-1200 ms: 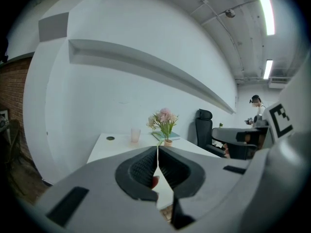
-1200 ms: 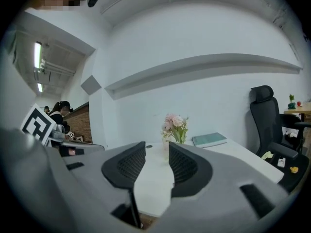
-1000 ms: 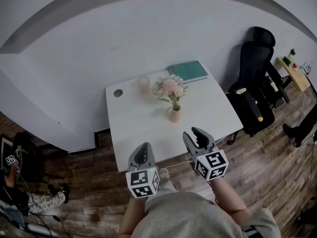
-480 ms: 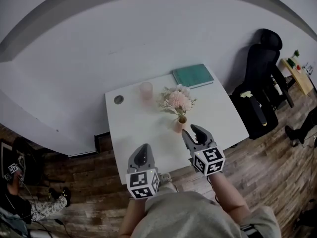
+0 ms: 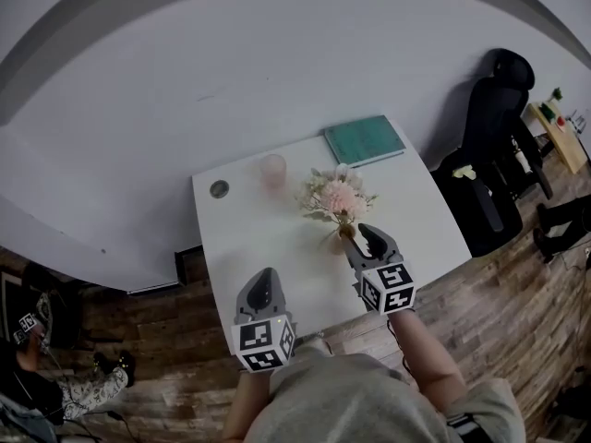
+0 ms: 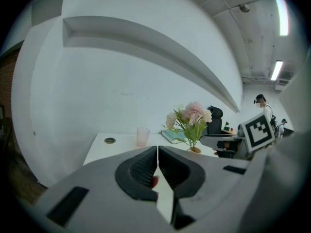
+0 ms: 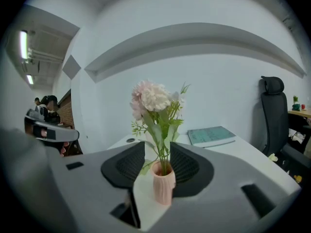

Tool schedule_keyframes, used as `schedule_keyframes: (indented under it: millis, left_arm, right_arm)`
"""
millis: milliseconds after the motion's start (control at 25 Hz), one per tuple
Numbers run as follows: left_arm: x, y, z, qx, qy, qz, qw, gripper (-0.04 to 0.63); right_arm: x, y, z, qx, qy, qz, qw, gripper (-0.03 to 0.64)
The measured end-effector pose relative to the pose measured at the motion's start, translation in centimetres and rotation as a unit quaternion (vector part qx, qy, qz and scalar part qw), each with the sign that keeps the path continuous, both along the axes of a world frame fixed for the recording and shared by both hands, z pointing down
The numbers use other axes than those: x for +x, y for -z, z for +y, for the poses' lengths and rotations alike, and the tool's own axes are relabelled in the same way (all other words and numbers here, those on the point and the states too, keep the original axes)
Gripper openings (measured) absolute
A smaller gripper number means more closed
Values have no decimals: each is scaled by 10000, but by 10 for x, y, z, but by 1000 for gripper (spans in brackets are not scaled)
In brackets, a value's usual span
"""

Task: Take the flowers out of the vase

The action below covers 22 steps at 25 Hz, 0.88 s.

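Pink flowers [image 5: 337,195] in a ribbed pink vase [image 5: 344,235] on a white counter [image 5: 249,247], framed by the right gripper [image 5: 369,239].
Its jaws have just been opened wider, stems [image 7: 163,152] between them untouched; the left gripper [image 5: 262,286] is clenched, empty. The bunch is judged light and crushable, best pinched on the stiffer stems just above the vase rim.

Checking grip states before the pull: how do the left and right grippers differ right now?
The left gripper has its jaws together, empty; the right gripper has them apart, just been opening, framing the vase without pressing it. The left gripper sits back at the near edge of the table; the right gripper is up at the vase. Both point across the table.
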<state>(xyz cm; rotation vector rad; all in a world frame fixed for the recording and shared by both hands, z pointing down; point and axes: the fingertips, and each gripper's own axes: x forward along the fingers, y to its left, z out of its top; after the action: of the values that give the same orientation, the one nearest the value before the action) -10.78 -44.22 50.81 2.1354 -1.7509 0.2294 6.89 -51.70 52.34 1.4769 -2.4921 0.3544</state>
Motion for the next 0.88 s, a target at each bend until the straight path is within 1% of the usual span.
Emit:
schedule_keyframes:
  millis: [400, 720, 880]
  left_arm:
    - [-8, -13, -24, -138, -23, -38, 9999, 9]
    - [-10, -17, -31, -176, -50, -69, 9998, 9]
    - [-12, -18, -32, -182, -59, -75, 9998, 9]
  right_arm:
    - [-4, -20, -33, -164, -62, 162, 9997, 156]
    - [-10, -25, -45, -168, -29, 201, 9997, 153]
    - [-10, -25, -46, -137, -62, 239, 9996, 128]
